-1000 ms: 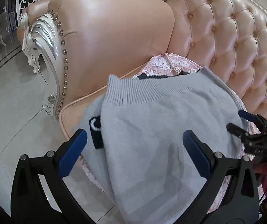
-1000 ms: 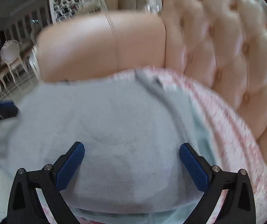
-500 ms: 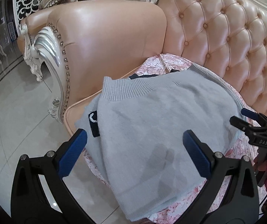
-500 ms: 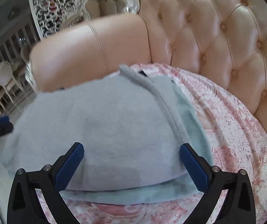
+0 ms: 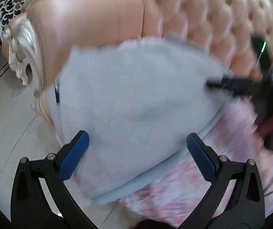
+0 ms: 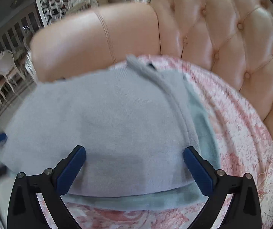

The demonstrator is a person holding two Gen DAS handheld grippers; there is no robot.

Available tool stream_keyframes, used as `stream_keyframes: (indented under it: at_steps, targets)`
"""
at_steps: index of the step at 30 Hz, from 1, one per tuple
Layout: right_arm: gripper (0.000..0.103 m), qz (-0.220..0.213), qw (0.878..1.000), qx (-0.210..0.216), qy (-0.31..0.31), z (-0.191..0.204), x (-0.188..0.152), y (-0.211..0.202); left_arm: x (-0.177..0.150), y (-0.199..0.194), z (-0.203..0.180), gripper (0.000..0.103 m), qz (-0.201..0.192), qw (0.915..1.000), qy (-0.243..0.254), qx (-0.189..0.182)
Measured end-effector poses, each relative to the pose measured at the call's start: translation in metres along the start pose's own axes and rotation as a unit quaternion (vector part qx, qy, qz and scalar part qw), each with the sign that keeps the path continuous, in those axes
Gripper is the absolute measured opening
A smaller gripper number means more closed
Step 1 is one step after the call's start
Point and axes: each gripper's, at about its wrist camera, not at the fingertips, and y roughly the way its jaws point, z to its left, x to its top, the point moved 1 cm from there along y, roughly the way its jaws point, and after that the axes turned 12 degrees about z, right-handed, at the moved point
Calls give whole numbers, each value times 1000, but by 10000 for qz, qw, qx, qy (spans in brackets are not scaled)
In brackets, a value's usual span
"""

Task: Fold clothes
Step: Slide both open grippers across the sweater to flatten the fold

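A pink sofa point(image 6: 231, 38) with buttons holds a pink flowery cloth point(image 6: 250, 133). The folded grey sweater point(image 6: 117, 124) lies on that cloth (beside the sofa arm). Since a moment ago the left view went blurry. The left gripper point(image 5: 136, 152) and the right gripper point(image 6: 134, 162) are spread wide, holding nothing.

Two folded garments point(image 6: 117, 126); one pink cover point(image 6: 241, 133); one sofa point(image 6: 231, 34); two grippers point(image 6: 134, 164).
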Motion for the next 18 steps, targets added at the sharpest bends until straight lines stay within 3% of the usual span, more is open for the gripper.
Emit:
stream_keyframes:
  at_steps: [1,3,6,8,11,12,14,17,18]
  targets:
    - [103,26,10000,60,2,-3,0,3,-6,-1,-3,102,-168,9996,216,105]
    - [103,38,10000,69,-45,-3,-1,3,-9,-2,-3,102,-144,9994,287,115]
    - [103,130,9998,63,-134,-3,1,3,-6,-16,5,102,-167,9996,44,-229]
    - [103,131,9998,58,-130,-2,4,-2,3,-42,8,103,-505,9973,-121,-519]
    - [103,-307,9992,19,-239,2,18,-22,43,-58,9,103,-867,9925,-26,-857]
    - [103,-476,9986,-26,-248,3,29,-27,64,-51,14,103,-832,9907,-108,-1069]
    - [103,-557,9982,-121,-208,3,53,-24,93,-33,24,103,-791,9905,-250,-1098]
    - [103,-324,9988,-259,-257,8,94,0,123,3,43,103,-417,9906,-708,-1092]
    - [103,-247,9991,-101,-341,12,107,8,124,13,51,103,-309,9883,-893,-1198]
